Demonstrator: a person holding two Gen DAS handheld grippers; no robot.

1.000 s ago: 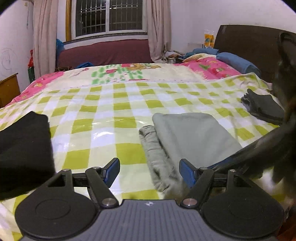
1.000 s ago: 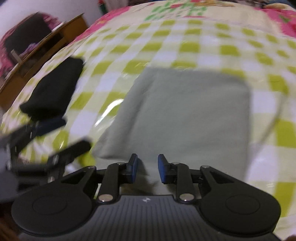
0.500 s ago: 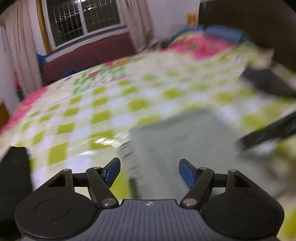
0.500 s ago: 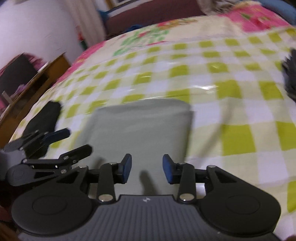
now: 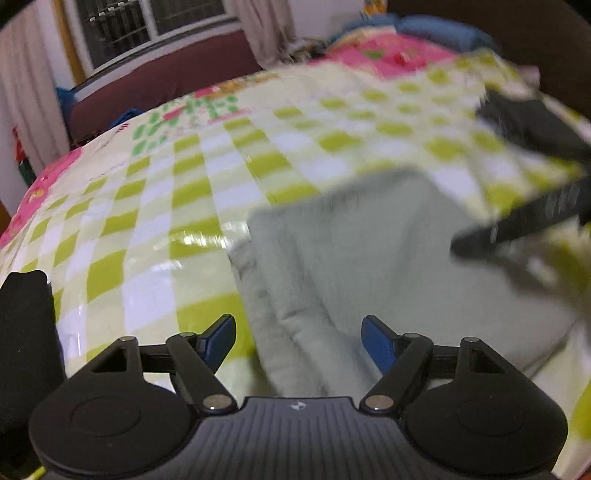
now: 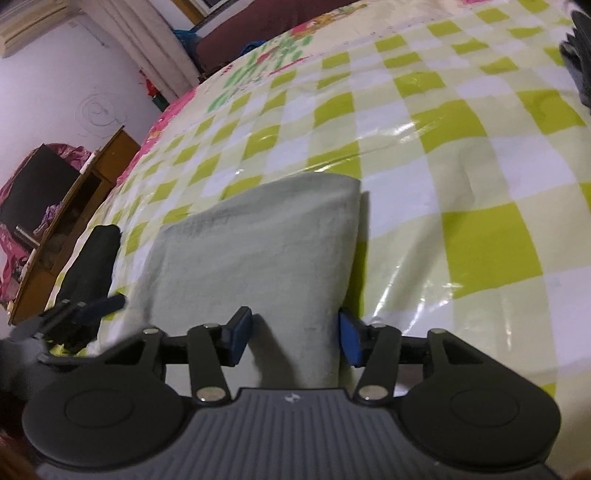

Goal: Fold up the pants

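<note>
Folded grey-green pants (image 5: 369, 251) lie on the green-checked bed cover (image 5: 155, 236). My left gripper (image 5: 297, 334) hangs over their layered left edge, its jaws wide and still opening. That edge lies below the gap, and the pads do not touch it. In the right wrist view the pants (image 6: 258, 251) fill the centre. My right gripper (image 6: 293, 334) is low over their near right part, jaws opening, cloth below the gap, pads not pressing it. Each gripper also shows in the other's view: the right gripper (image 5: 517, 221) blurred, the left gripper (image 6: 85, 310) at the pants' left side.
A folded black garment (image 5: 26, 332) lies left of the pants, also seen as the black garment (image 6: 92, 266). A dark grey garment (image 5: 532, 125) lies far right on the bed. A wooden cabinet (image 6: 74, 206) stands beyond the bed's left edge. Pillows (image 5: 436, 29) are at the head.
Both grippers have come down closer to the pants' near side and rolled. The right jaws have spread from nearly shut to well apart; the left jaws stand slightly wider.
</note>
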